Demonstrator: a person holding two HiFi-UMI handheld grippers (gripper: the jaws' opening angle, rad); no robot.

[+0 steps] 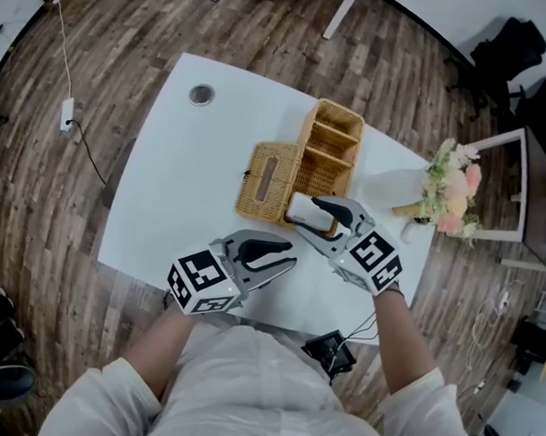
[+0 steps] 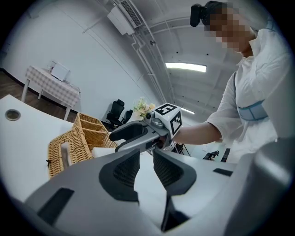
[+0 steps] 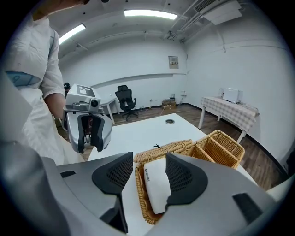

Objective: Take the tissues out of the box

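Right hand-held gripper [image 1: 322, 212] spread over the tissue pack [image 3: 154, 186], which lies in the wicker tray [image 3: 140, 203].

In the right gripper view the white pack shows in the gap directly below and between this hand-held gripper's two pads, lying lengthwise in the open tray on the white worktop [image 1: 181, 186]. The jaws stand well apart and I see no pad pressing on the pack. Just beyond the jaws lies the wicker lid [image 1: 266, 182] with its slot facing up, and ahead to their right stands a wicker basket [image 1: 330, 146] with compartments. The left hand-held gripper [image 1: 284, 257] hangs off to the right one's left, clear of the tray, its jaws a narrow gap apart with only bare worktop showing between them.
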